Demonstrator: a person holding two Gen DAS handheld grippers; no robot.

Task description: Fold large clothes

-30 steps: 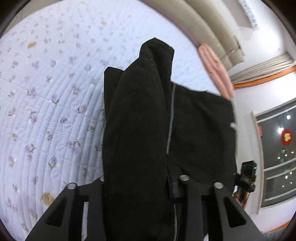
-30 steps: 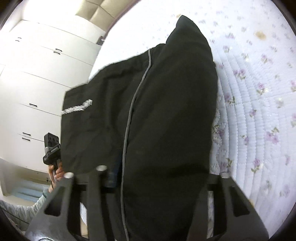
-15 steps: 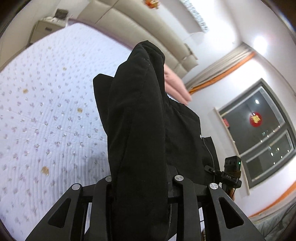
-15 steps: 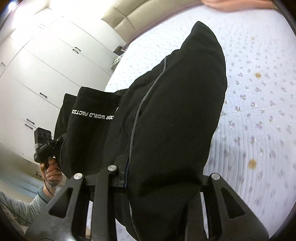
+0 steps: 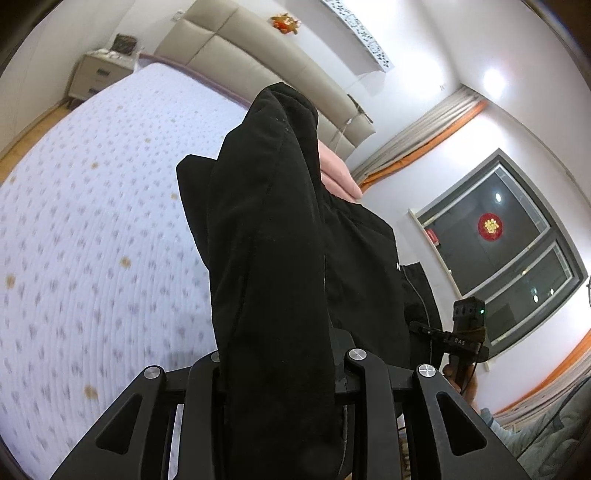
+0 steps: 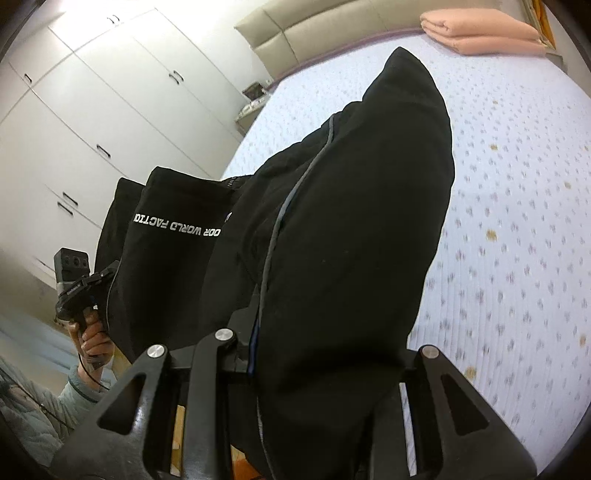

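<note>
The black garment (image 5: 273, 258) fills the centre of both views, hanging above the floral bed (image 5: 92, 240). The left gripper (image 5: 280, 373) and right gripper (image 6: 317, 354) each have jaws pinching its fabric. A folded pink blanket (image 6: 480, 31) lies upper right.

A wide bed (image 5: 92, 229) is filling the lower part of both views, wearing a pale quilted cover stitched in curving lines and sprinkled with small purple flowers. A few brownish-yellow spots (image 5: 126, 261) are showing here and there on the cover. Near the padded beige headboard (image 6: 303, 33), at the far corner of the mattress, a folded pink blanket (image 6: 484, 33) is lying flat on the cover. The cover is lying smooth across the mattress.
</note>
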